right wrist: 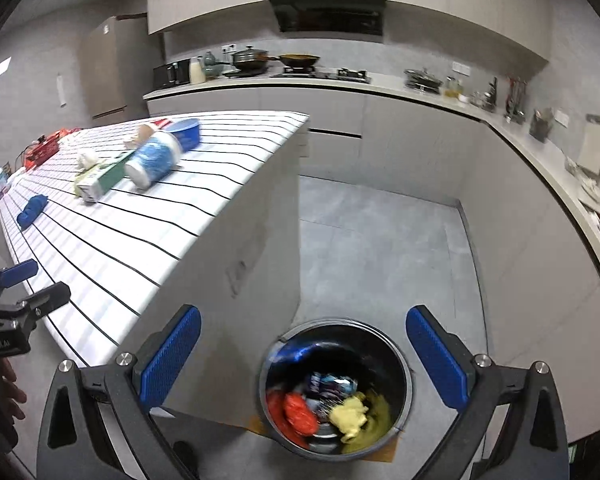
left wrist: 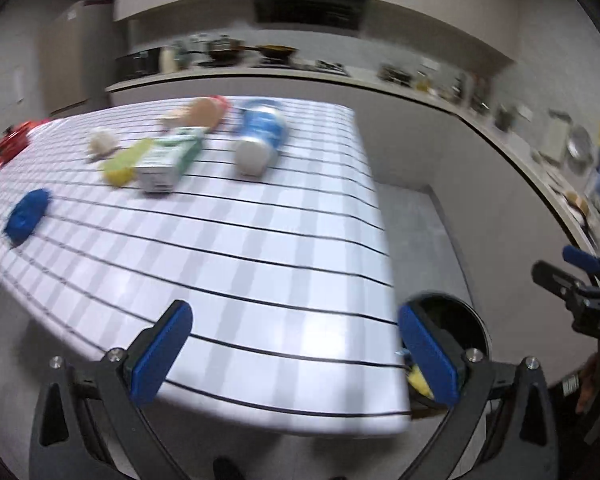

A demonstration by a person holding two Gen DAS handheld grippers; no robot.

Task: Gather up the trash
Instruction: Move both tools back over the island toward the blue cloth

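Striped counter (right wrist: 148,240) carries leftover trash: blue-white can (right wrist: 154,158) lying near far edge, green carton (right wrist: 100,180) beside it. Black bin (right wrist: 336,388) on floor off counter's corner, holding wrappers. Right gripper (right wrist: 302,364) above bin, fingers apart, empty. Left gripper (left wrist: 296,356) over near edge, fingers apart.

Two black plastic grippers, left (left wrist: 296,354) and right (right wrist: 304,356), each with flat blue ribbed pads (right wrist: 170,356) on the fingers and triangular cutouts in the frame arms. Shiny silver screws (right wrist: 124,359) at the pivots, plus curved black linkages running back toward the camera. Some white lettering on the side of the left body as seen from the right wrist, too blurry to read.
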